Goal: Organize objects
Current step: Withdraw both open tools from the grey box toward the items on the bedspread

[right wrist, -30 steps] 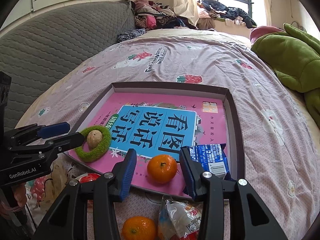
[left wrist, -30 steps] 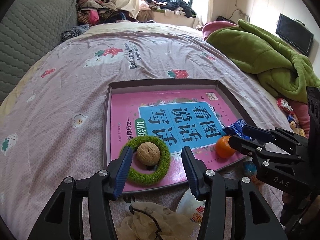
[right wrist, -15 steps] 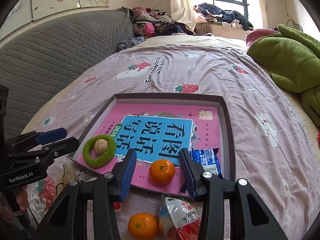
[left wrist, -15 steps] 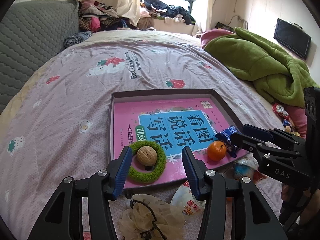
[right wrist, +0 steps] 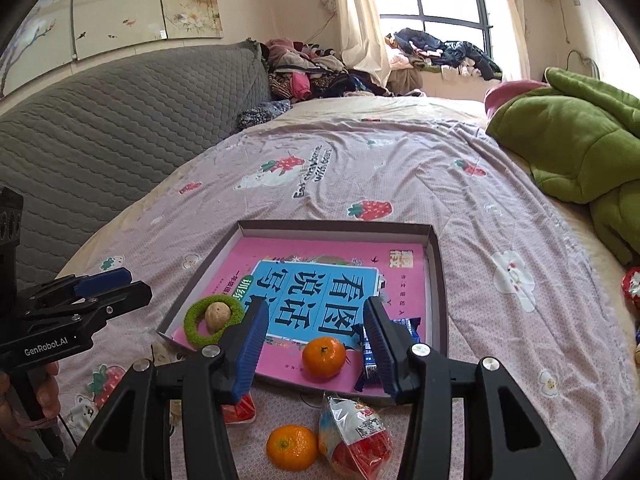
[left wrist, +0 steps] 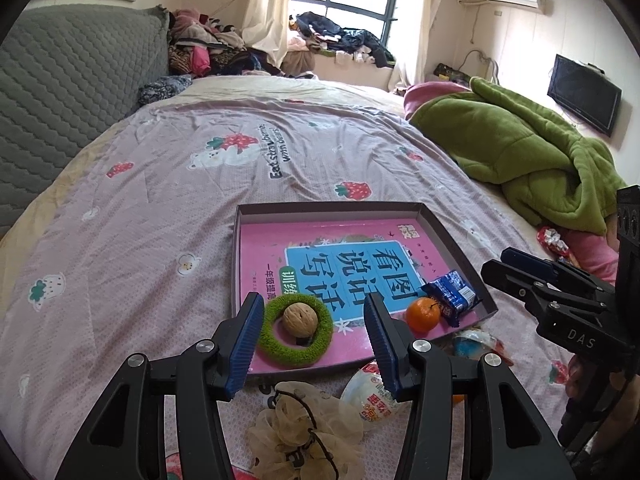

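Two grippers hang over the near edge of the shallow grey cardboard tray (left wrist: 434,224) on the bed, both empty. The left gripper (left wrist: 312,344) stands wide; through its gap, ahead and below, lie the green fuzzy ring (left wrist: 296,334) and the tan walnut (left wrist: 300,318) inside it, on the pink book lining the tray. The right gripper (right wrist: 314,344) has just been opening its jaws and nothing sits between them; ahead of it in the tray rest an orange mandarin (right wrist: 323,357) and, by its right finger, a blue snack packet (right wrist: 370,360).

Below and nearer than the right gripper, on the purple strawberry bedsheet (right wrist: 400,168), wait a second mandarin (right wrist: 292,447) and a clear-wrapped red snack (right wrist: 356,440); under the left one, a cream mesh scrunchie (left wrist: 304,428). The next pick probably wants the jaws wide, dropped straight over the fruit's middle, closing gently, since it may roll on soft bedding.
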